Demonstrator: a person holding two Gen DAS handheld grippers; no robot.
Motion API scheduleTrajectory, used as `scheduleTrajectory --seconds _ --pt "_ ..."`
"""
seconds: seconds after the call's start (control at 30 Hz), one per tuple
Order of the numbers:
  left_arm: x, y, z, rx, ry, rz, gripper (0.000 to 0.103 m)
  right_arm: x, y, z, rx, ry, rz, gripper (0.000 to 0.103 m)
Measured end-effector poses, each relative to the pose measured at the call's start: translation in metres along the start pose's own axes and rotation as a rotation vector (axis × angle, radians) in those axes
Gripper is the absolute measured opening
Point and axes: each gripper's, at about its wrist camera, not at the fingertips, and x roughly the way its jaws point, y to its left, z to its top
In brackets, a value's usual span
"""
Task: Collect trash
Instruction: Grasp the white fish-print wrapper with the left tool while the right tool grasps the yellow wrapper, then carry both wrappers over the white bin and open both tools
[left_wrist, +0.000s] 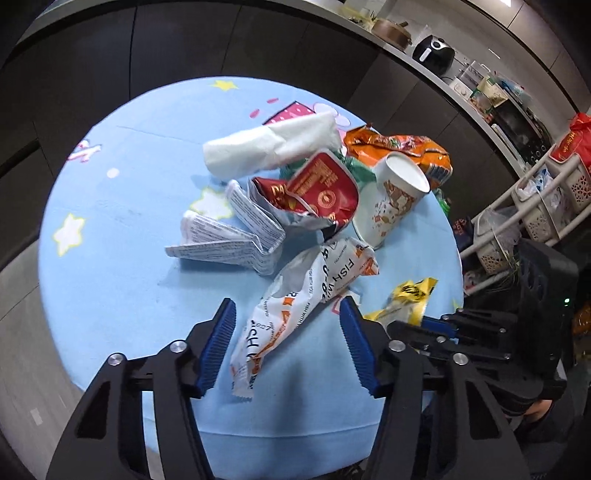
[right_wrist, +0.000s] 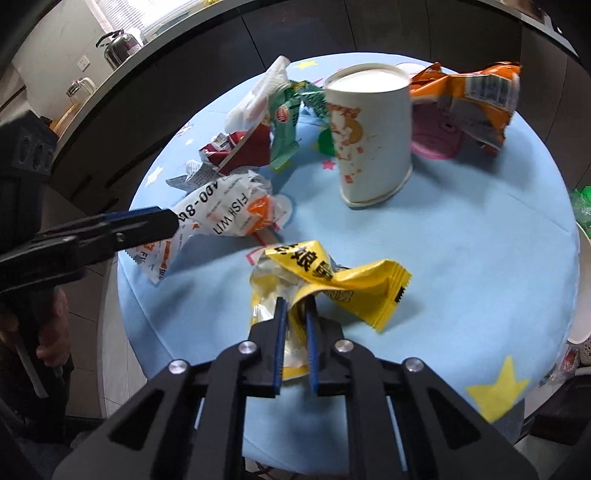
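Litter mostly uncollected on counter (right_wrist: 461, 258): right tongs (right_wrist: 295, 306) pinching yellow wrapper (right_wrist: 354, 284); left tongs (left_wrist: 288, 317) spread around white fish wrapper (left_wrist: 295, 295); paper cup (right_wrist: 369, 136) remains.

The yellow wrapper (right_wrist: 325, 280) hides its lower end between the right tongs (right_wrist: 295, 314).

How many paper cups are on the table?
1: a paper cup stands upside down mid-table between the orange wrapper and green wrapper. Others could hide under trash.
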Motion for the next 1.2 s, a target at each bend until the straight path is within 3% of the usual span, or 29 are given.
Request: scheduleTrajectory --seconds 0.13,0.23,0.37,0.47,0.8,1.2 --pt "0.012 -0.003 -0.002 -0.008 0.032 -0.008 0.047 -0.007 -0.007 -0.001 0.002 -0.019 -0.012 0.009" --pt "0.015 -0.003 -0.002 -0.024 0.039 -0.002 0.046 -0.011 -0.010 0.000 0.017 -0.036 -0.002 0.017" --pt "0.014 -0.002 -0.003 -0.045 0.044 -0.005 0.027 -0.014 -0.014 -0.003 0.031 -0.043 0.005 0.022" --pt "0.013 -0.005 -0.006 -0.054 0.045 0.010 0.016 -0.012 -0.015 -0.004 0.036 -0.043 0.015 0.010" --pt "-0.028 -0.047 -0.007 0.020 -0.041 0.002 0.015 -0.051 -0.018 -0.001 0.011 -0.152 0.025 0.007" --pt "-0.056 -0.123 0.043 0.149 -0.165 -0.090 0.015 -0.116 -0.062 0.002 0.092 -0.333 -0.054 0.007"
